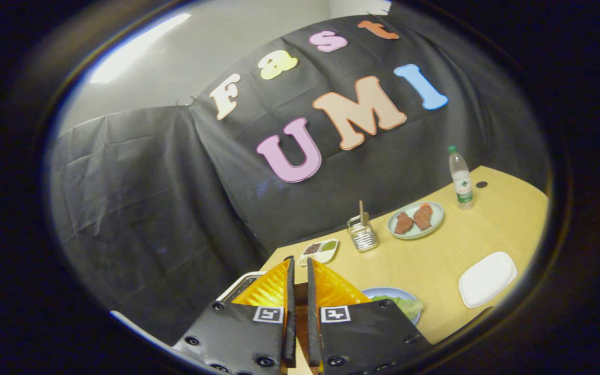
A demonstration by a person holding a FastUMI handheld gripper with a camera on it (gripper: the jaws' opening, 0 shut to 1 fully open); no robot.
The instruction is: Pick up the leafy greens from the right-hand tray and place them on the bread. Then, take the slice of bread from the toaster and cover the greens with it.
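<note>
Wooden table [435, 260], pale crinkled leafy greens [407, 306] beside near-closed fingers [288, 284].

The gripper [299, 271] is built from two dark angular plates — each is marked with a square black-and-white tag and studded with round screws.

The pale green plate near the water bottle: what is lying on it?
Two reddish-brown pieces, likely meat, lie side by side on the green plate. What is under them is hidden. The tongs are far from it, nearly closed with a narrow gap.
</note>
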